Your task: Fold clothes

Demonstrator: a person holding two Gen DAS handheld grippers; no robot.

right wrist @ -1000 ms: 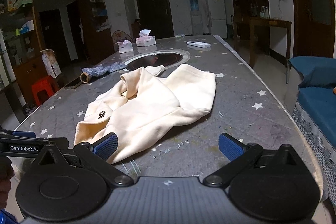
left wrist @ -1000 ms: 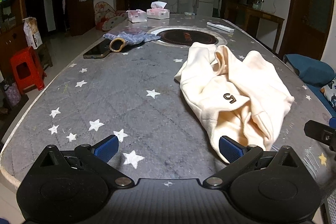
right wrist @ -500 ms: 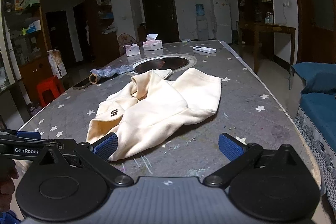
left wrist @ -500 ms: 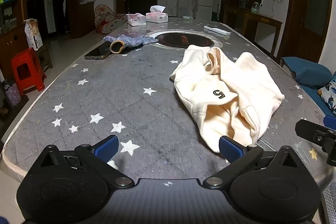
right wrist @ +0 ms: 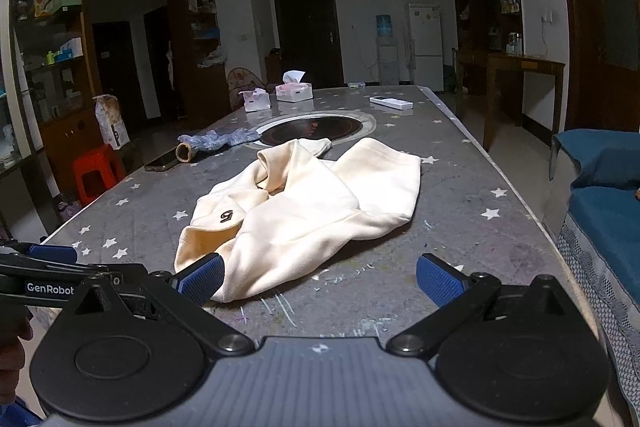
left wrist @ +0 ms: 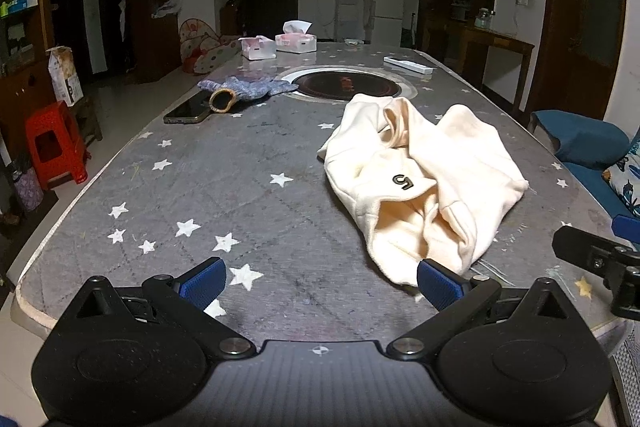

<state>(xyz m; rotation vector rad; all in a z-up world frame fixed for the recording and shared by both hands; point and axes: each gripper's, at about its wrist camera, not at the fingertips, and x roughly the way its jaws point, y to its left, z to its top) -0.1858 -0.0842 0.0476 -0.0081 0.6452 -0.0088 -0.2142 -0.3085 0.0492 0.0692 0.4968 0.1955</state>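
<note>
Nearest in each wrist view are the black hand-held grippers with blue ribbed pads. The left gripper (left wrist: 320, 281) has its fingers spread wide with nothing between them, and so does the right gripper (right wrist: 320, 281); both hover just above the near end of the long table under its grey quilted cover printed with white stars (left wrist: 200, 195).

Just beyond the fingertips lies the crumpled cream sweatshirt with a small dark "5" mark (left wrist: 424, 187). It sits in a loose heap, its near hem almost touching the left gripper's right pad (left wrist: 438, 285) and, in the right view, the right gripper's left pad (right wrist: 202, 277). Further back are a dark phone (left wrist: 188, 109), a blue-grey knitted glove with a tan cuff (left wrist: 244, 91), a round black cooktop set into the table (left wrist: 348, 87), two tissue boxes (left wrist: 296, 41) and a white remote (left wrist: 408, 65).

The folding seems not yet begun; this looks like the approach before a first grasp. The next move probably calls for each gripper to close on an edge of the near hem and draw the garment flat.

Compared with a second ago, both cameras sit higher and further back, so the sweatshirt appears smaller and more of the table shows; the garment itself has not shifted.
</note>
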